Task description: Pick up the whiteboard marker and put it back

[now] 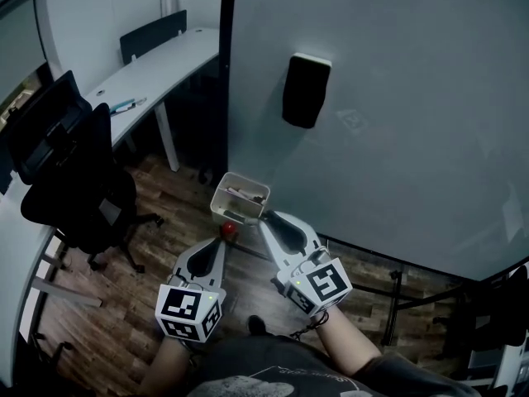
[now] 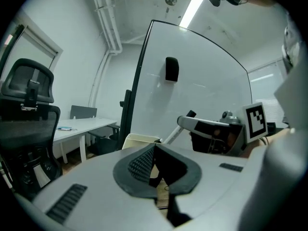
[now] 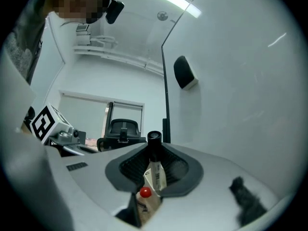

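The left gripper [image 1: 221, 240] is held with its jaws together and empty. The white, black-capped whiteboard marker [image 3: 154, 170] is clamped in the right gripper [image 1: 266, 219], near the white tray [image 1: 225, 206] at the grey whiteboard's [image 1: 397, 98] lower left corner.

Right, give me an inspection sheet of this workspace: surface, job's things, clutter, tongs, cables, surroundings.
Surface: upright whiteboard with a black eraser stuck on it.
Job's things: whiteboard marker, black cap pointing away, gripped in the right tongs; pale tray at the board's lower edge, a few things inside.
Clutter: small red thing just below the tray; cannot tell what it is.
Tongs: right tongs shut on the whiteboard marker; left tongs shut, nothing between them.
Cables: nothing seen.
Surroundings: black office chair, white desk, wooden floor.
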A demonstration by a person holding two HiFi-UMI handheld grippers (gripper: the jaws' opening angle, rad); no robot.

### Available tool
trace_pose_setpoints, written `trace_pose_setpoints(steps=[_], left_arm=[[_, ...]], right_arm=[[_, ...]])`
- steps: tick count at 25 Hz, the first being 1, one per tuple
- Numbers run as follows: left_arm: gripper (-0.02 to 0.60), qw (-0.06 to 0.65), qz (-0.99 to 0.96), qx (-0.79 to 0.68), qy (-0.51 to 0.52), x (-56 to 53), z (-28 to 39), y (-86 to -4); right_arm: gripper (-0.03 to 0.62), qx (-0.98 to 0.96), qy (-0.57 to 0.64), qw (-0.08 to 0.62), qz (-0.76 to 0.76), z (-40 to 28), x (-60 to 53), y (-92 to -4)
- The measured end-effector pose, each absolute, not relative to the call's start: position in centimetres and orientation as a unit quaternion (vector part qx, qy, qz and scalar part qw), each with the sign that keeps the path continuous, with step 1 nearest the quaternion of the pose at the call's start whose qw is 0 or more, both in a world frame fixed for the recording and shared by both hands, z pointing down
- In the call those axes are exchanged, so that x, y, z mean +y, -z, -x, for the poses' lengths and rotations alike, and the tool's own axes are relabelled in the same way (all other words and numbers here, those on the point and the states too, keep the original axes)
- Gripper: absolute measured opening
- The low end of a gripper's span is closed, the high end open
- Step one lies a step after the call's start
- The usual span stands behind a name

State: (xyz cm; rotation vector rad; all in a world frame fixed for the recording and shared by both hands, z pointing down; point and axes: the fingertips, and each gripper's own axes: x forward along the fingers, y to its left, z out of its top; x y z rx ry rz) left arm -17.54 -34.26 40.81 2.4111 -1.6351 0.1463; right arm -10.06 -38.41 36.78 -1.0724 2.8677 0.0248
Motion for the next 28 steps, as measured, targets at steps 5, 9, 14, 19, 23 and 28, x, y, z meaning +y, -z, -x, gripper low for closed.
trace_pose_setpoints(steps=[5, 9, 14, 19, 23, 28], left_arm=[[0.014, 0.101, -0.838, -0.536, -0.038, -31.6, 16.7, -39.5], [0.014, 0.096, -0.854, -0.510, -0.037, -29.1, 15.5, -39.1], [0.014, 0.100, -0.873, -0.475, -0.039, -25.9, 14.2, -39.3], [0.014, 0.105, -0.896, -0.430, -0.037, -22.9, 12.2, -39.6], [0.014, 0.113, -0.908, -0.402, -0.039, -20.9, 10.4, -40.4], [0.014, 0.122, -0.918, -0.374, -0.048, -18.8, 8.1, -40.9]], right_arm=[[0.080, 0.923, -0.028, 0.054, 0.381, 8.5, -35.4, -34.4], [0.080, 0.911, -0.036, 0.057, 0.408, 7.2, -32.4, -34.0], [0.080, 0.893, -0.024, 0.044, 0.446, 5.4, -28.5, -35.2], [0.080, 0.871, -0.024, 0.029, 0.490, 3.3, -24.5, -35.9], [0.080, 0.856, -0.015, 0.012, 0.517, 1.5, -21.6, -37.4], [0.080, 0.836, -0.002, 0.010, 0.548, -1.5, -19.6, -38.0]])
